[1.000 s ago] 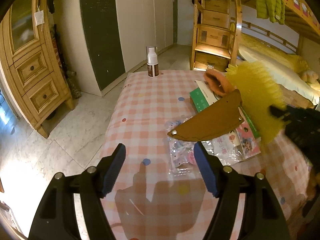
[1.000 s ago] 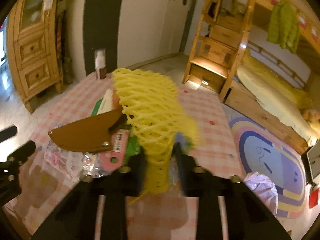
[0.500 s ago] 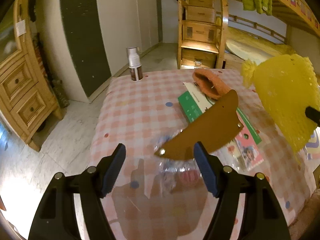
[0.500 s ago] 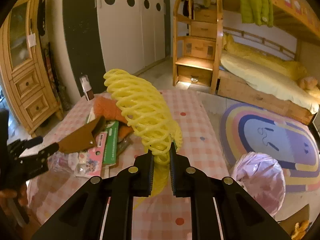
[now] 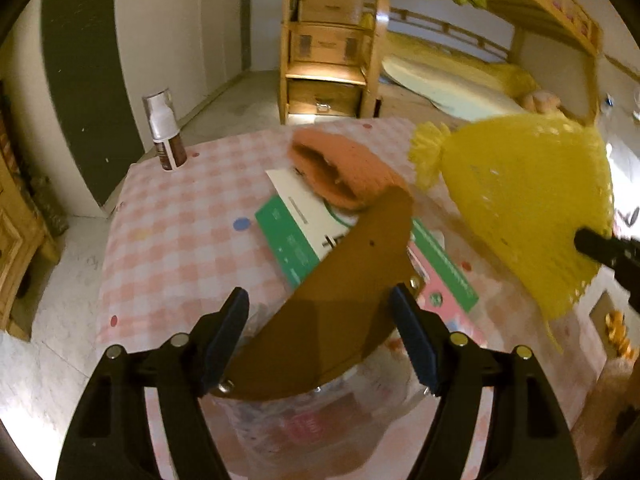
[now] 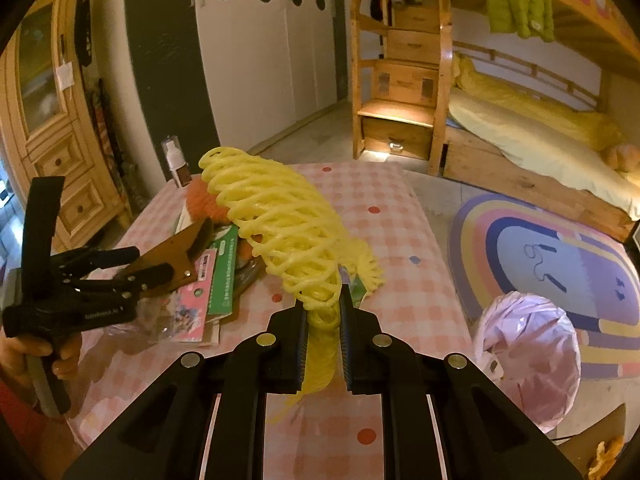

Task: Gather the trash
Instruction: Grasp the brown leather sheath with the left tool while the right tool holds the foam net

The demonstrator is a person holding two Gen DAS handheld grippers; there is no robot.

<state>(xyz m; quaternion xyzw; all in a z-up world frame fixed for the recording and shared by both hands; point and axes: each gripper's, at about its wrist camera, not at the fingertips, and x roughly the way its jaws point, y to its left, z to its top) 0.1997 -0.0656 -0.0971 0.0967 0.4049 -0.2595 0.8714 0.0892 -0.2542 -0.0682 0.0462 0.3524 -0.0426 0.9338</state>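
Observation:
My right gripper (image 6: 323, 336) is shut on a yellow foam fruit net (image 6: 280, 224) and holds it up above the pink checked table (image 6: 400, 248); the net also shows in the left wrist view (image 5: 528, 204). My left gripper (image 5: 324, 336) is open, its jaws on either side of a brown half-round card piece (image 5: 340, 300) that lies on the trash pile; in the right wrist view (image 6: 156, 264) it sits at the same card. An orange foam net (image 5: 340, 168), green and pink packaging (image 5: 296, 236) and a clear wrapper (image 5: 304, 428) lie under it.
A white spray bottle (image 5: 164, 132) stands at the table's far left corner. A bin lined with a pink bag (image 6: 528, 356) stands on the floor to the right of the table, beside a rainbow rug (image 6: 560, 248). A bunk bed and wooden drawers are behind.
My left gripper has moved forward so the brown card now lies between its open jaws. My right gripper has lifted the yellow net and swung it to the right.

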